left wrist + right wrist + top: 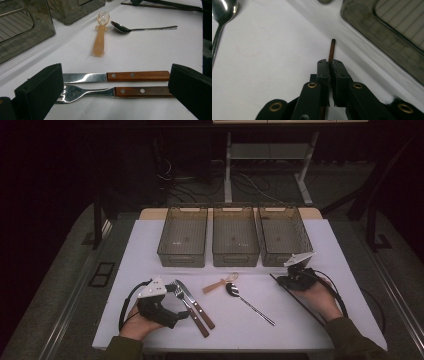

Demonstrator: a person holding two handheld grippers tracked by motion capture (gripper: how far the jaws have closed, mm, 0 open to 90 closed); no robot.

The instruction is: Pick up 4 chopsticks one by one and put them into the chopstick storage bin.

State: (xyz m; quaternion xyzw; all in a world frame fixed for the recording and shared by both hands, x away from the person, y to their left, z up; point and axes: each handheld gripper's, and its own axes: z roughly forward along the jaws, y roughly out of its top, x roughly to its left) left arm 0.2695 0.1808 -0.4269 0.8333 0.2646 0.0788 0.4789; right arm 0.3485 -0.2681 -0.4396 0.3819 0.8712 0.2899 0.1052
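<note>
A wooden-handled knife (pixel 200 309) and fork (pixel 192 314) lie side by side at the front left of the white table (pixel 150 245). My left gripper (pixel 181 314) is open beside them. In the left gripper view its wide-apart jaws frame the fork (pixel 100 92) and the knife (pixel 125 76), touching neither. At the right, my right gripper (pixel 286 280) is shut on a thin dark chopstick (pixel 305 305) that stretches along the table. The chopstick's brown tip (pixel 332 50) pokes out past the pinched pads of that gripper (pixel 331 65).
Three grey see-through bins stand in a row at the back: left (pixel 181 259), middle (pixel 235 260), right (pixel 270 257). An orange plastic spoon (pixel 220 283) and a metal spoon (pixel 247 302) lie mid-table. The right bin's wall (pixel 387 37) is close beside the right gripper.
</note>
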